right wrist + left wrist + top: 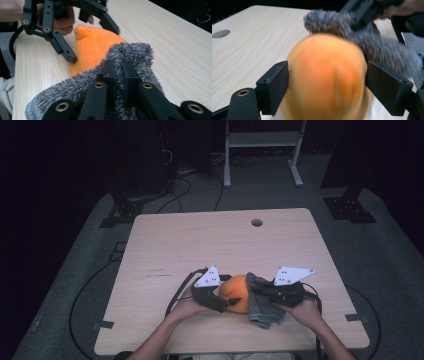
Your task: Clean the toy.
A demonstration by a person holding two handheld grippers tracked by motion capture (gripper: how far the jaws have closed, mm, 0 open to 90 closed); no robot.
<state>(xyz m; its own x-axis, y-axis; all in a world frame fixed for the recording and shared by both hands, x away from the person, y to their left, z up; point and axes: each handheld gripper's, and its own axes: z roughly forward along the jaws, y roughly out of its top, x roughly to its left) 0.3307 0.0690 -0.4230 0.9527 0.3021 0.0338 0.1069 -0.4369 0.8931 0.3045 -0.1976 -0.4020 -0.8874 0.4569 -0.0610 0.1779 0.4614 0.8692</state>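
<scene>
Left gripper [227, 304] — jaws spread wide on either side of the orange plush thing [237, 293], one pad at each flank; in the left gripper view [325, 86] the pads sit right at its sides, though blur hides whether they press it. In the right gripper view the same gripper [92, 41] straddles the orange plush [93, 47], one jaw tip down by its near flank, the other over its far side.

Right gripper [261, 291] — jaws nearly closed, pinching a fold of grey fuzzy cloth [264, 302]. Its own view [118, 71] shows the two jaws close together with the grey pile [130, 53] bunched between and around them.

Orange plush thing: lies on the wooden table [200, 240], at the near middle, between the two grippers. Blurred in the left gripper view [325, 77].

Grey cloth: touches the right side of the orange plush and drapes partly over it, the rest trailing down to the table toward the near edge. Seen beyond the orange plush in the left gripper view [374, 45].

Round cable hole [256, 222] in the table, well beyond the orange plush, near the far edge.

Floor beyond the table: cables and a pale metal frame [262, 150].
</scene>
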